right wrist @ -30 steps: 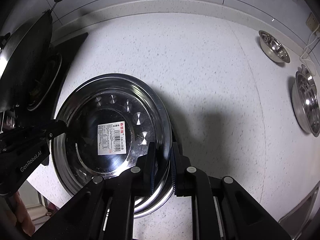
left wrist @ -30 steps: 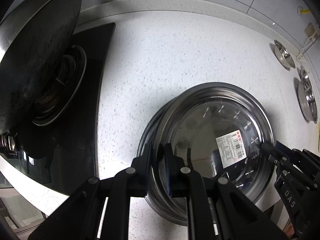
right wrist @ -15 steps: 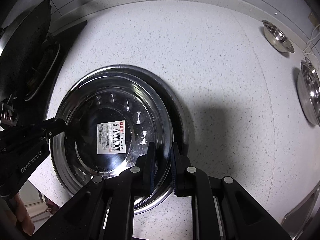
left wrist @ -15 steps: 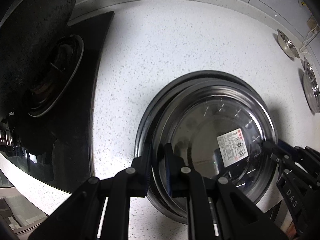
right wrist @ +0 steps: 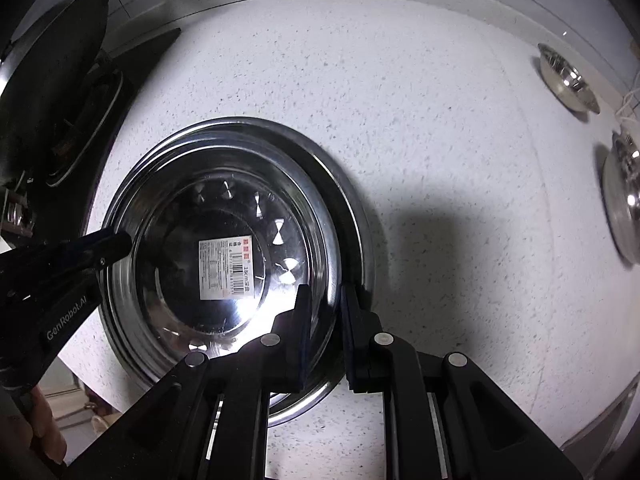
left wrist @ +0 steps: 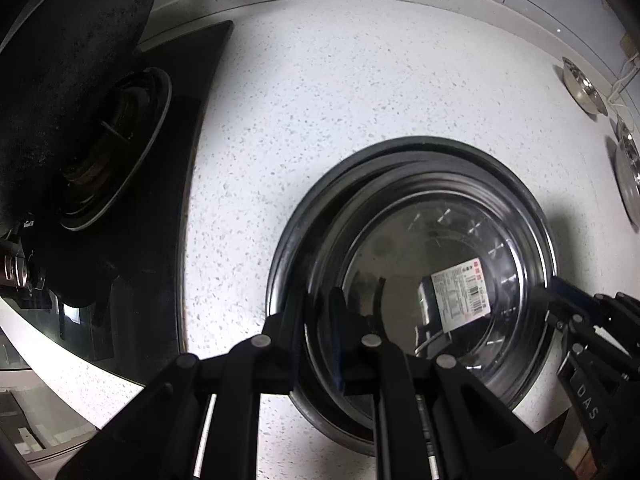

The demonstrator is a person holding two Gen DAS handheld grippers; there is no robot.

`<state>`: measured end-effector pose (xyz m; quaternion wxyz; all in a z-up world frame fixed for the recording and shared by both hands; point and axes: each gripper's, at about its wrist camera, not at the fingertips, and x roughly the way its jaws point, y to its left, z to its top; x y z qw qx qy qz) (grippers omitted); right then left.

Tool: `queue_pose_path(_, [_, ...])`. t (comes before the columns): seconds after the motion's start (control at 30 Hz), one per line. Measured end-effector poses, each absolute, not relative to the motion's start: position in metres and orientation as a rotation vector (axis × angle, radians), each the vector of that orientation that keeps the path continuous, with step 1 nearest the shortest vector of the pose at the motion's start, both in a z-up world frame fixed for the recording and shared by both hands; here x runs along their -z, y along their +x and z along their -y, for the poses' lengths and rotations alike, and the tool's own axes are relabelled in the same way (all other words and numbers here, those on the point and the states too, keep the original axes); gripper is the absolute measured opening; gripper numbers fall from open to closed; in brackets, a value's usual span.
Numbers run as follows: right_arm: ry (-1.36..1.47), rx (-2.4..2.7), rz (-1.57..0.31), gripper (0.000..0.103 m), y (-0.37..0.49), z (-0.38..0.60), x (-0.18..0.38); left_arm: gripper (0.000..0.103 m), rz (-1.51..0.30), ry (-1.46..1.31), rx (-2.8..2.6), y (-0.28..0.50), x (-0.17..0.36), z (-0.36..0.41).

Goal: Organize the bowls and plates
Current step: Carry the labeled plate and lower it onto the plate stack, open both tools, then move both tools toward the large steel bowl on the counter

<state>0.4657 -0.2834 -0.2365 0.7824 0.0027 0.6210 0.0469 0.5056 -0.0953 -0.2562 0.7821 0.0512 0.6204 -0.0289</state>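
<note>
1. The upper steel plate (right wrist: 224,216), label in its well, sits low and left of centre in the right view, nested on a larger plate (right wrist: 352,216).
2. The left gripper (left wrist: 320,312) and right gripper (right wrist: 324,312) are each clamped on opposite rims.
3. To seat it well, lower both sides level and release together.
4. The polished steel is slick and the countertop (right wrist: 400,100) speckled; whether the plates already touch all round is probably unclear.

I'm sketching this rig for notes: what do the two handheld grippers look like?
Both are matte black linkage frames with silver pivot pins. The left gripper reads "GenRobot.AI" in white on its side; the right gripper has dark blue finger pads and white "DAS" lettering.
</note>
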Motion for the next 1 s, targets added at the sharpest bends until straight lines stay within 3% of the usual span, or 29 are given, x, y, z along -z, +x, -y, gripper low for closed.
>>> queue_pose_path(0.3, [0.045, -0.126, -1.335, 0.015, 0.468, 0.294, 0.226, 0.012, -1.273, 0.089, 0.043, 0.507, 0.22, 0.094])
queue_pose_path(0.43, [0.103, -0.107, -1.301, 0.041, 0.466, 0.321, 0.21, 0.013, -1.23, 0.064, 0.164, 0.521, 0.185, 0.128])
queue_pose_path(0.5, [0.134, -0.074, -1.263, 0.045, 0.464, 0.347, 0.196, 0.015, -1.225, 0.06, 0.25, 0.53, 0.173, 0.156])
queue_pose_path(0.53, [0.144, -0.054, -1.247, 0.052, 0.464, 0.359, 0.191, 0.018, -1.227, 0.064, 0.292, 0.535, 0.169, 0.172])
queue_pose_path(0.6, [0.19, 0.008, -1.204, 0.064, 0.463, 0.399, 0.175, 0.041, -1.231, 0.076, 0.38, 0.544, 0.161, 0.208])
queue_pose_path(0.67, [0.235, 0.078, -1.164, 0.071, 0.461, 0.44, 0.161, 0.048, -1.23, 0.097, 0.453, 0.551, 0.153, 0.245])
queue_pose_path(0.77, [0.29, 0.2, -1.107, 0.08, 0.455, 0.507, 0.144, 0.055, -1.215, 0.148, 0.552, 0.563, 0.144, 0.312])
queue_pose_path(1.0, [0.411, 0.445, -1.032, 0.083, 0.441, 0.642, 0.132, 0.058, -1.246, 0.235, 0.696, 0.59, 0.152, 0.47])
